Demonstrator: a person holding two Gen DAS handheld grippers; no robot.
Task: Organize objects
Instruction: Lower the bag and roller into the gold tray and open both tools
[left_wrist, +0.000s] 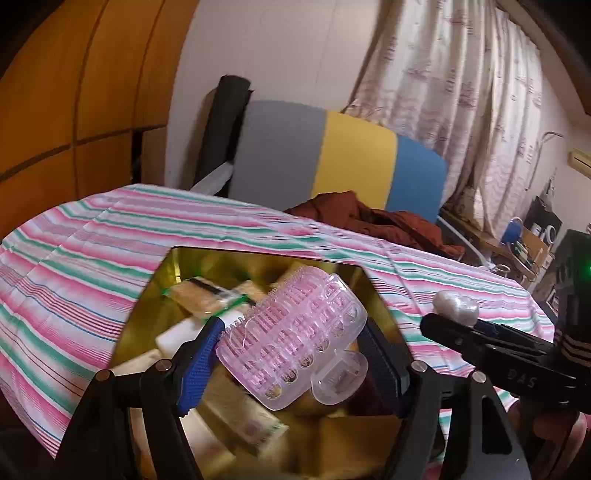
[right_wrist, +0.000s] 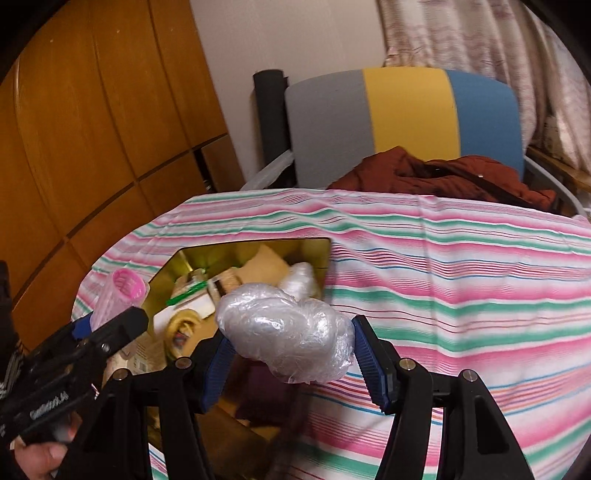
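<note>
Left wrist: 1 pink roller (left_wrist: 291, 336), 1 plastic wad (left_wrist: 455, 302), 2 claws.

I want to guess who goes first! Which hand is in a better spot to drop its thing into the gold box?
Probably the left: its pink roller hangs right over the open gold box. The right hand's plastic bundle sits at the box's edge, partly over the striped cloth.
</note>
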